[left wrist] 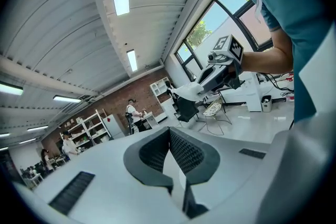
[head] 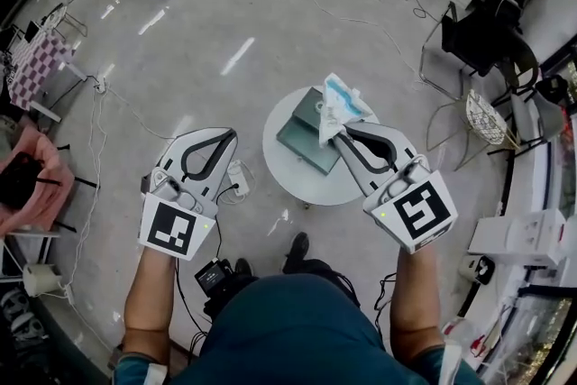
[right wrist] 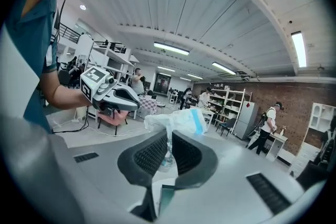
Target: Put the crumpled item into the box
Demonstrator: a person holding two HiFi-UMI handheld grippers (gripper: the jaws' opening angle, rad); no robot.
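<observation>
1. Grey ribbed pads [right wrist: 149, 155] of my right gripper [right wrist: 168, 140] are clamped on the wrapper [right wrist: 176, 120], a crumpled white plastic piece with a blue band. Its bulk bunches up past the tips.
2. From my head view, the right gripper [head: 341, 132] holds the wrapper [head: 340, 108] in the air, over the far edge of the box [head: 299, 142].
3. The box is grey-green and flat, and it lies on a round white table [head: 306, 183]. The wrapper is above it, not inside it. I cannot tell whether the two touch.
4. My left gripper [left wrist: 169, 134] has its jaws pressed together with nothing between them.
5. The left gripper [head: 227, 138] hangs over the bare floor to the left of the table, well apart from the box. A white power strip [head: 237, 178] lies on the floor just beside it in the head view.
6. In the left gripper view, the right gripper [left wrist: 195, 91] shows across from me with the white wrapper sticking out of its tips.
7. A wire chair [head: 488, 118] stands to the right of the table.
</observation>
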